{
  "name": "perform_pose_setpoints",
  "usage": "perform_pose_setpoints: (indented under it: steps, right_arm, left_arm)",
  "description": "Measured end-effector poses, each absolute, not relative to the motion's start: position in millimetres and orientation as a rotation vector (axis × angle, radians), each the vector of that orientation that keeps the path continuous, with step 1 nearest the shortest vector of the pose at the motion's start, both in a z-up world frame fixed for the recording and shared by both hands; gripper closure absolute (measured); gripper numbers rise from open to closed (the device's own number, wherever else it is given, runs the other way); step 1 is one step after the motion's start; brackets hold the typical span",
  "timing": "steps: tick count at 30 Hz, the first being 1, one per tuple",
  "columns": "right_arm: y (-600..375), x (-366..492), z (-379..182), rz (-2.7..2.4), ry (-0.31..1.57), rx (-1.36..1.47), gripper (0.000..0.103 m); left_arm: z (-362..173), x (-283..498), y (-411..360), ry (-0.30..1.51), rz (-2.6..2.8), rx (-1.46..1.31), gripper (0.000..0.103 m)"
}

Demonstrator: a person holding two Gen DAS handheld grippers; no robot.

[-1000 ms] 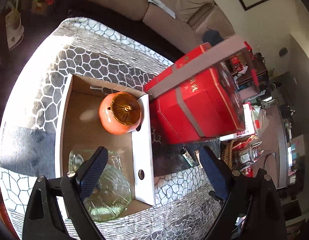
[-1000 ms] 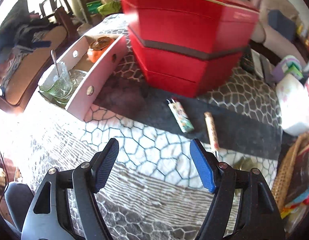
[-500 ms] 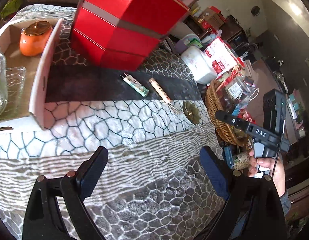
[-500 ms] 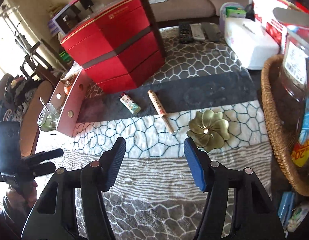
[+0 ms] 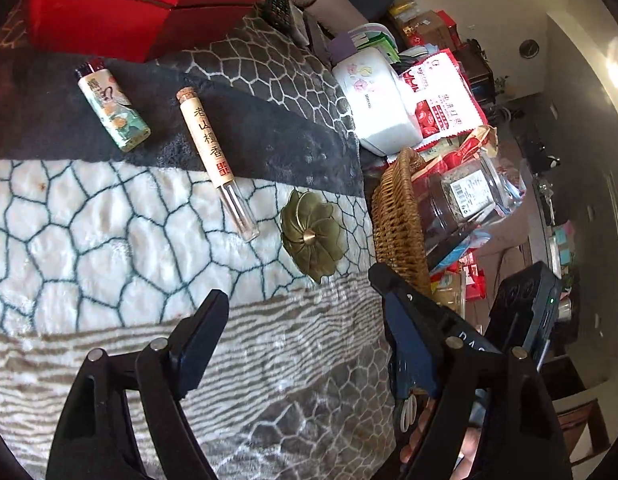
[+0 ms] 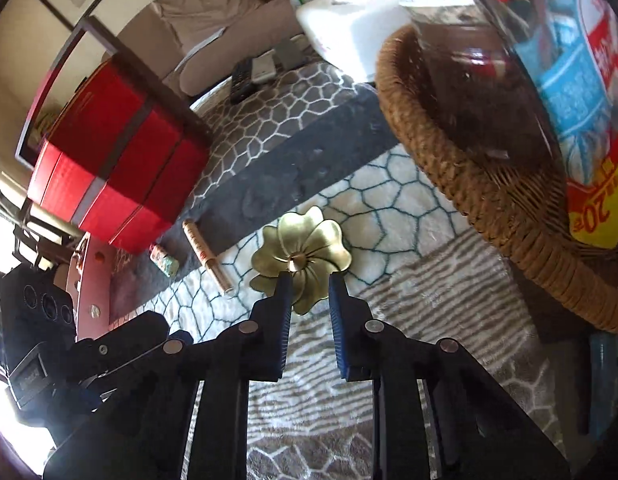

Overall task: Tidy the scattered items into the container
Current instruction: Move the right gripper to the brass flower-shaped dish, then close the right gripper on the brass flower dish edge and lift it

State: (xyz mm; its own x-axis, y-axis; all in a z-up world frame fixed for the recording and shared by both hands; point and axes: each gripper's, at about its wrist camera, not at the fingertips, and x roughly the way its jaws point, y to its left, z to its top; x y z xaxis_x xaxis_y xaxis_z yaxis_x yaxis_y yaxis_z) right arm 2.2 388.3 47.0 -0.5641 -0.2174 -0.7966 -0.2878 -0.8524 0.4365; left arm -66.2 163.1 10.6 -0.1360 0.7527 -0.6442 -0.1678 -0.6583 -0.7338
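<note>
Right claw (image 6: 309, 278), jaws narrowed but apparently not yet gripping, sits over the brass flower dish (image 6: 301, 258) near the surface's basket-side edge and should bracket its raised centre squarely before closing; left claw (image 5: 299, 300) hangs wide open, empty.

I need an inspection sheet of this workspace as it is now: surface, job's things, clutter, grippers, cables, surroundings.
Surface: patterned plush cloth, grey, white and dark bands.
Job's things: lighter, corked incense tube and brass flower dish lie loose and apart; white container seen only at its edge.
Clutter: red box, wicker basket with jar and snack packs, white tissue box, remotes.
Grippers: left gripper wide open, empty; right gripper narrowed over the dish, grip unclear.
Cables: nothing seen.
Surroundings: sofa, framed picture.
</note>
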Motion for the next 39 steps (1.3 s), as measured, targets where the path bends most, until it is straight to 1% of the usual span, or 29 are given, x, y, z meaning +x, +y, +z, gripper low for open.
perform_pose_setpoints:
  steps: [3, 8, 11, 15, 16, 17, 18, 20, 21, 22, 32, 34, 36, 38, 39]
  right_arm:
    - [399.4, -1.8, 39.8, 2.596, 0.872, -1.425, 0.084]
    - [405.2, -12.3, 30.2, 2.57, 0.861, -1.417, 0.084]
    - [404.8, -17.3, 27.6, 2.567, 0.846, -1.421, 0.084]
    - [404.8, -21.8, 19.6, 2.543, 0.851, -1.44, 0.084]
    - [403.0, -23.2, 17.6, 2.542, 0.841, -1.449, 0.084]
    - [400.4, -24.6, 16.3, 2.545, 0.823, -1.455, 0.085]
    - [397.6, -26.2, 15.4, 2.548, 0.799, -1.462, 0.087]
    - [393.0, -28.9, 13.4, 2.551, 0.773, -1.472, 0.088]
    - [391.2, -30.3, 12.2, 2.548, 0.76, -1.477, 0.088]
    - [389.4, -31.3, 11.6, 2.547, 0.743, -1.479, 0.088]
    - [383.8, -33.7, 11.2, 2.55, 0.69, -1.483, 0.089]
    - [382.5, -34.4, 11.6, 2.555, 0.681, -1.489, 0.09]
    - [381.4, -34.7, 11.7, 2.557, 0.67, -1.49, 0.091]
    - [381.7, -34.5, 11.7, 2.558, 0.659, -1.489, 0.094]
    - [382.4, -34.3, 11.6, 2.558, 0.659, -1.49, 0.094]
  left_arm:
    - [9.0, -78.6, 179.1, -0.634, 1.88, -1.49, 0.026]
    - [2.4, -94.6, 194.4, -0.607, 1.888, -1.511, 0.027]
    - [0.5, -100.7, 202.0, -0.586, 1.89, -1.511, 0.033]
    - [-2.5, -106.3, 211.1, -0.541, 1.906, -1.532, 0.033]
    - [-4.3, -107.3, 212.5, -0.535, 1.909, -1.544, 0.035]
    - [-6.0, -108.2, 213.8, -0.529, 1.91, -1.551, 0.042]
    - [-6.6, -108.2, 214.3, -0.52, 1.915, -1.55, 0.045]
    - [-8.0, -107.9, 214.2, -0.509, 1.921, -1.551, 0.057]
    - [-9.0, -107.3, 213.9, -0.509, 1.921, -1.556, 0.059]
    - [-9.9, -106.2, 213.2, -0.511, 1.923, -1.561, 0.065]
    - [-11.6, -94.1, 217.4, -0.531, 1.909, -1.541, 0.066]
    - [-11.9, -93.5, 217.4, -0.537, 1.908, -1.539, 0.066]
    - [-12.0, -93.4, 216.7, -0.538, 1.914, -1.54, 0.068]
    - [-13.0, -93.3, 215.3, -0.535, 1.933, -1.547, 0.079]
    - [-14.1, -93.4, 213.9, -0.539, 1.936, -1.549, 0.081]
